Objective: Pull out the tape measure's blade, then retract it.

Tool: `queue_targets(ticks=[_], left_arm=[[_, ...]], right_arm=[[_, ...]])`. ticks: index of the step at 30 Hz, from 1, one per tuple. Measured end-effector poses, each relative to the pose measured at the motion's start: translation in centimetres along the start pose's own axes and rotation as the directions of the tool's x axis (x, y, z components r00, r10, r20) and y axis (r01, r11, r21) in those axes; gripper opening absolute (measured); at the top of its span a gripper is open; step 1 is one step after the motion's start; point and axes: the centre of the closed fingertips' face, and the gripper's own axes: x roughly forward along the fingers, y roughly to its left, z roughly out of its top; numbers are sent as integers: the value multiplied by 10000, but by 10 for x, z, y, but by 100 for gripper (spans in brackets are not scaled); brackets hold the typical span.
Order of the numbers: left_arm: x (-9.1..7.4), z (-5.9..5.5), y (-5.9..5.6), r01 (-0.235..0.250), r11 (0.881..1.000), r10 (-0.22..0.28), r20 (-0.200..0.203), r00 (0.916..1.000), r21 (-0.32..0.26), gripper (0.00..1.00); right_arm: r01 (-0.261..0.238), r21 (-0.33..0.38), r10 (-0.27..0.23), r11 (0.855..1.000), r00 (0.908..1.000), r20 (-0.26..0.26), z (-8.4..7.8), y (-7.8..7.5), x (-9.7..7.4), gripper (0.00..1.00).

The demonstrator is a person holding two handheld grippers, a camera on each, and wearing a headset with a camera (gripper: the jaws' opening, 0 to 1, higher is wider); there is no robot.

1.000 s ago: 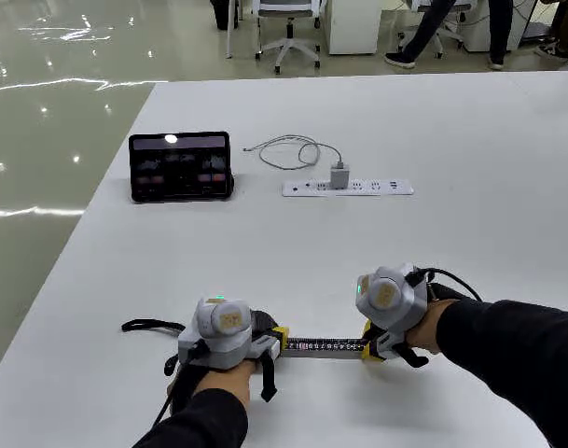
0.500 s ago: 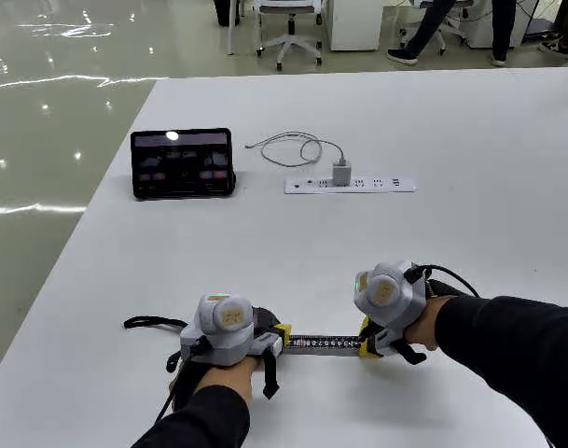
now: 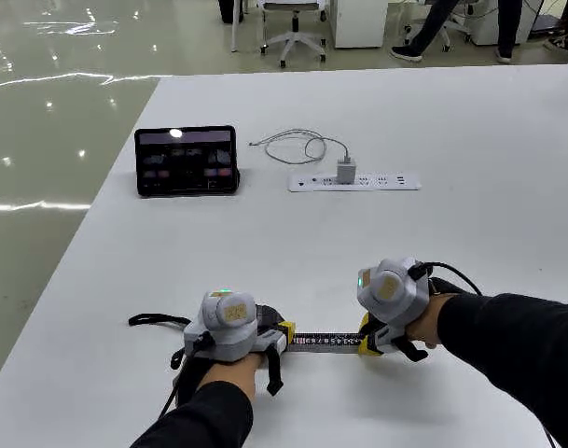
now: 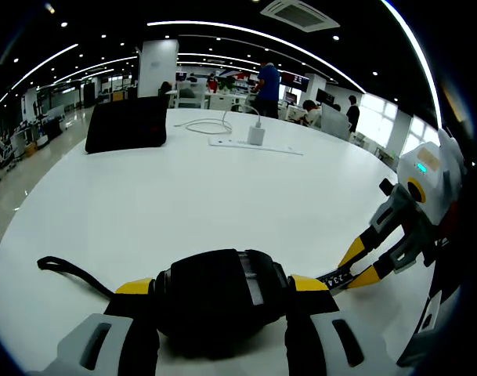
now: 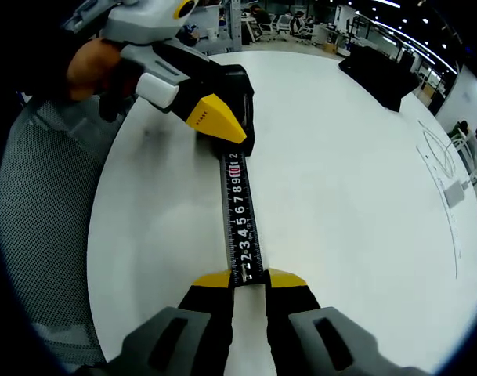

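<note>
head view: the left claw is clamped on the black tape measure case, near the front edge of the tabletop. the right claw pinches the tip of the blade, a short dark length running left to right between the two.
left gripper view: the yellow-tipped jaws hug the rounded case on both sides, and its strap lies off to the left.
right gripper view: the jaws are narrow on the blade's end. the numbers are readable, and the blade runs straight away to the case.
</note>
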Motion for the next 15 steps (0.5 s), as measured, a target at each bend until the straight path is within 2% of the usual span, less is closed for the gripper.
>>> queue_targets(ticks=[5, 15], left_arm=[[0, 0, 0, 13, 10000, -13, -17, 10000, -23, 61], [0, 0, 0, -19, 10000, 19, -20, 10000, -56, 61]], right_arm=[[49, 2, -49, 10000, 10000, 70, 7, 0, 5, 11], [-4, -39, 5, 10000, 9999, 103, 10, 0, 7, 11]])
